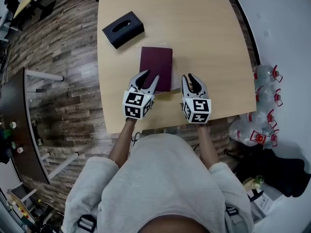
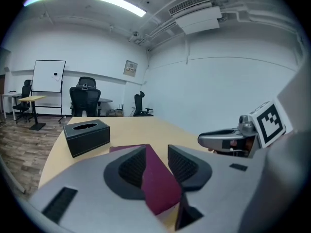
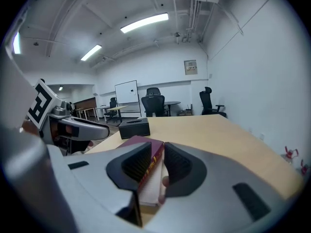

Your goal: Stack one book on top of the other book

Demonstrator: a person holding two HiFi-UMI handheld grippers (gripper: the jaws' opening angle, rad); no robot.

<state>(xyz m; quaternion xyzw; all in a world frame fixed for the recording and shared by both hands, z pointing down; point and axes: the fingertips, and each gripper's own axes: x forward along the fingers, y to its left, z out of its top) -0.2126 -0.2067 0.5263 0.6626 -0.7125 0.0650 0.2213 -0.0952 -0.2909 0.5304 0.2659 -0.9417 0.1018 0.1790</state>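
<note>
A maroon book lies flat near the front of the wooden table. A pale edge shows along its right side, as of a second book under it. My left gripper hovers over the book's near left corner with its jaws apart. In the left gripper view the maroon cover shows through that gap, not pinched. My right gripper is just right of the book, its jaws close together. In the right gripper view the book's spine and page edges lie beyond the narrow gap.
A black tissue box sits at the table's far left, beyond the book. Plastic bottles stand on the floor to the right. A dark desk is off to the left. The person's torso is close against the table's front edge.
</note>
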